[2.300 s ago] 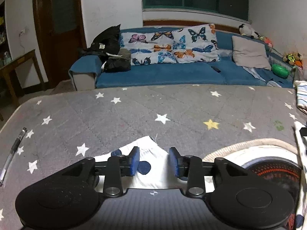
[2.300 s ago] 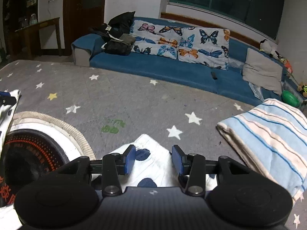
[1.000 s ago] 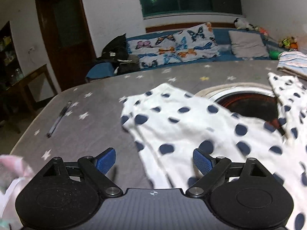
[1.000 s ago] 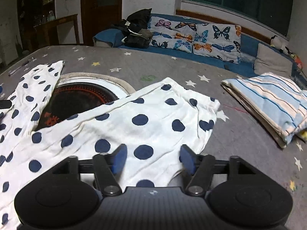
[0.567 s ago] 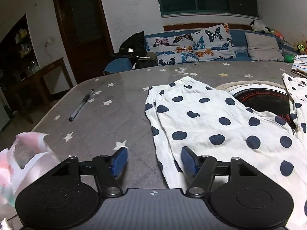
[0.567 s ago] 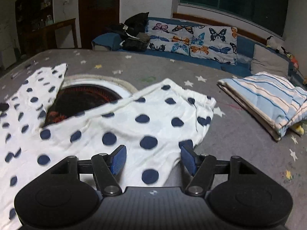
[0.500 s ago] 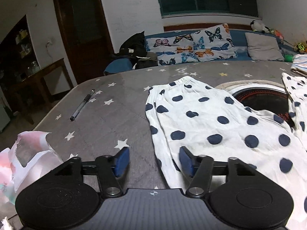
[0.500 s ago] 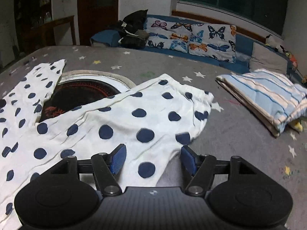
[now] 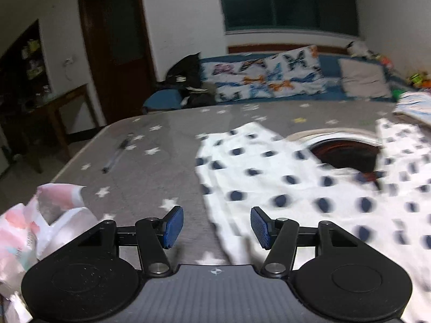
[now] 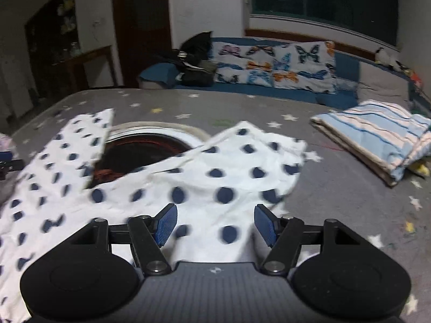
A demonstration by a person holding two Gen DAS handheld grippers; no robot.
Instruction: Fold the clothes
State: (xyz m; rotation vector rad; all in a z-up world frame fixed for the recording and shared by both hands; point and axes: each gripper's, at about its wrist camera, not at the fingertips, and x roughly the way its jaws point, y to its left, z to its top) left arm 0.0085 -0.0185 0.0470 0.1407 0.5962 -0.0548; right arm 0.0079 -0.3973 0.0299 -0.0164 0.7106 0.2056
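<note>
Fold clothes, spreading stage. A white garment with navy dots (image 9: 282,177) lies spread on the grey star-print table (image 9: 161,145), its two legs splayed to either side of a round dark mat (image 10: 140,148) that shows between them. The left gripper (image 9: 216,227) hangs above the garment's left edge, jaws parted, nothing between the blue pads. The right gripper (image 10: 215,224) hangs above the other leg, jaws likewise parted and empty. A folded striped cloth (image 10: 377,137) rests well apart at the right; a pen (image 9: 115,156) and a crumpled bag (image 9: 35,220) lie to the left. Judged step: garment laid out, first fold not yet begun. The next move probably calls for each gripper to pinch an edge and bring one leg over the other.
</note>
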